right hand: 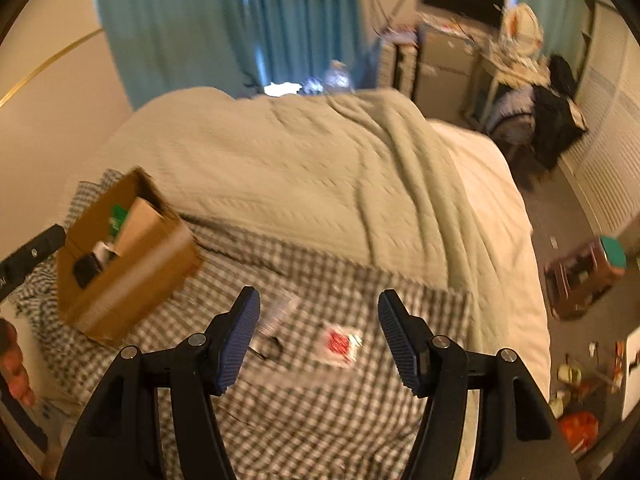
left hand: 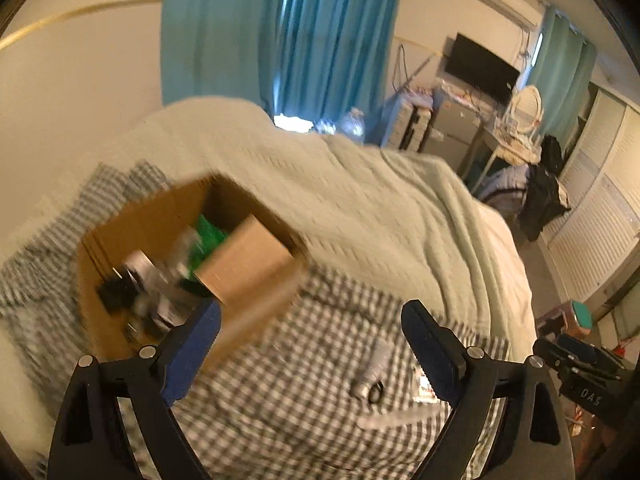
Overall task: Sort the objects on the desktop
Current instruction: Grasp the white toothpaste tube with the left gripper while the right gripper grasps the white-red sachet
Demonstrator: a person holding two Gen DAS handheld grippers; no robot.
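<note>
- Cardboard box sits open on the checked cloth spread over a bed, already holding a green packet, a smaller brown carton and some dark items too blurred to name.
- Two things remain loose on the cloth: a flat white sachet with a red print and, just beside it, a clear wrapped item with a dark ring.
- The right gripper hovers above them, jaws partly apart and empty, the sachet lying between its fingers in view.
- The left gripper stands wide open, holding nothing, with the box near its left finger.
- Both loose items look light, thin and limp; plastic wrap is likely slippery and may crumple under the pads.
- Best hold, by judgement: pinch the sachet across a short edge, lifting the edge off the soft cloth, which may bunch up with it.
- The bed gives underneath, so a firm downward press could bury a flat packet.
</note>
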